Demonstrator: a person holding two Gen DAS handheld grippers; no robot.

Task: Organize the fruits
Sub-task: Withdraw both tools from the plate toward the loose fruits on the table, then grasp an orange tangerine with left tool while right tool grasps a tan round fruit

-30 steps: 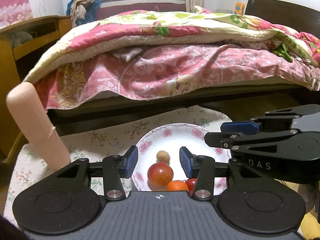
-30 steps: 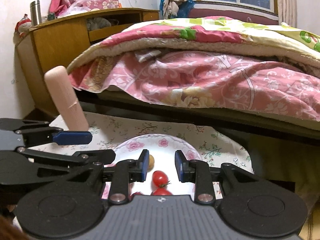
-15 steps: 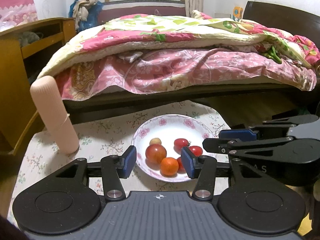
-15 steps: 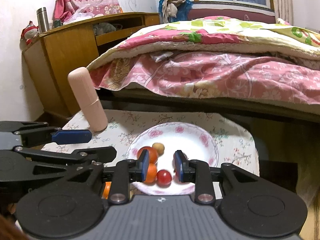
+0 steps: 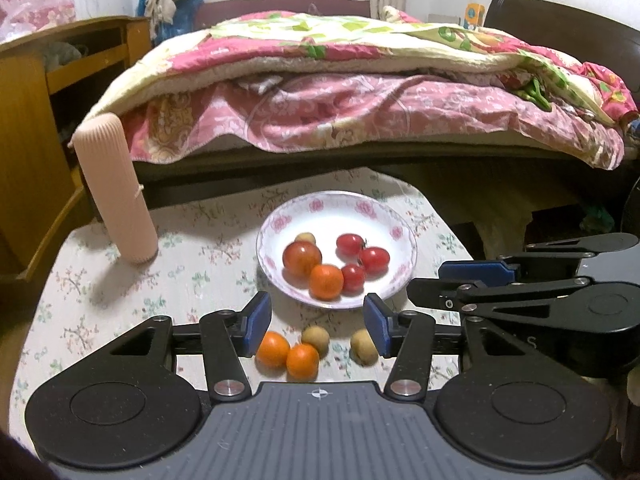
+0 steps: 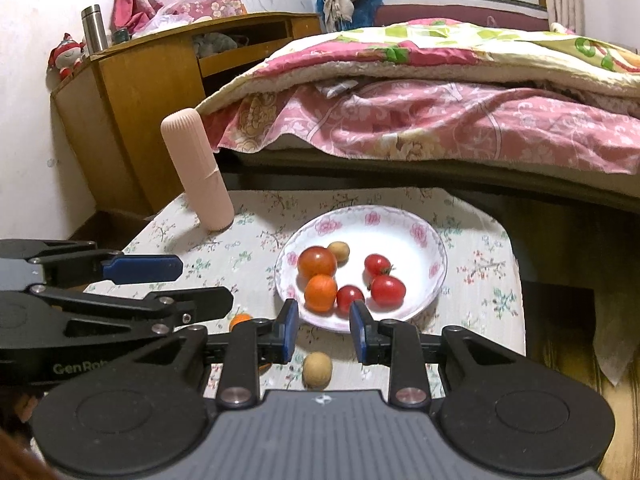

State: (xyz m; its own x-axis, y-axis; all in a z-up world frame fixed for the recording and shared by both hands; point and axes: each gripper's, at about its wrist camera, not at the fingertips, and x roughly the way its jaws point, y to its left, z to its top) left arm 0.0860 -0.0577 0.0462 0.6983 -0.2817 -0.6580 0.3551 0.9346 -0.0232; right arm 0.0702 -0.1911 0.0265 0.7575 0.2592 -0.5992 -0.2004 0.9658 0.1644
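Resting toward the far right part of the floral-clothed table (image 5: 192, 264), a white plate (image 5: 384, 216) with pink flowers on its rim is seen. Six fruits are held in it: a large tomato (image 5: 302, 258) with a small brown fruit (image 5: 305, 238) just behind it, an orange (image 5: 326, 282) touching the tomato's near side, and three cherry tomatoes (image 5: 374, 260) clustered to the right. Near the table's front edge, outside the plate, two oranges (image 5: 273, 349) are found touching each other, with a brown fruit (image 5: 315, 336) just beside them and another brown fruit (image 5: 363, 351) a little to the right. A ribbed pink cylinder (image 5: 116, 188) is stood upright near the far left corner.

The left gripper (image 5: 318, 328) is held above the front edge with its blue-padded jaws spread wide; nothing is gripped, and the loose fruits are framed between the fingers. The right gripper (image 6: 323, 331) is likewise held parted and empty, over the near rim of the plate, with one brown fruit seen just below it. Each gripper is visible from the side in the other's view. A bed with a pink quilt (image 6: 440, 120) is seen beyond the table.
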